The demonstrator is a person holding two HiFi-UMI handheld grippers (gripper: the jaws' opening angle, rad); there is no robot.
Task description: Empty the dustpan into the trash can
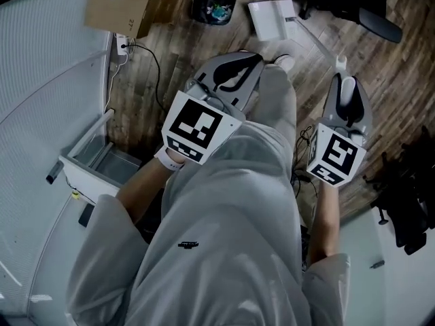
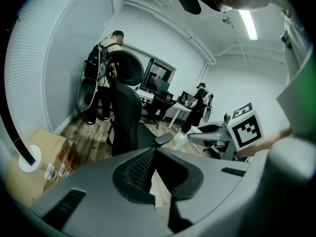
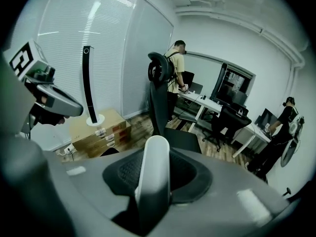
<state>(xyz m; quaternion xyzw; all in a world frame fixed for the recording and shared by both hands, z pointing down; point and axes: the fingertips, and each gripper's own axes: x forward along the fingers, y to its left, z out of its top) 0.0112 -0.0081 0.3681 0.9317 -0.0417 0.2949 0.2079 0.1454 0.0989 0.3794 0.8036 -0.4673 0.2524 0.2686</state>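
A white dustpan (image 1: 272,17) lies on the wooden floor, and its long white handle (image 1: 319,43) slants up to my right gripper (image 1: 344,81). That gripper is shut on the handle's top end (image 3: 154,172), which stands upright between the jaws. A black trash can (image 1: 214,5) with some rubbish in it sits on the floor just left of the dustpan. My left gripper (image 1: 253,61) hovers over the person's leg, pointing toward the can. Its jaws (image 2: 153,152) meet at the tips with nothing between them. The right gripper view does not show the pan or the can.
A cardboard box (image 1: 126,9) and a cable with a plug (image 1: 122,45) lie left of the can. A white drawer unit (image 1: 88,161) stands at the left wall. A black office chair (image 3: 160,98) and desks with people (image 3: 175,68) stand ahead. A chair base (image 1: 370,15) lies to the right.
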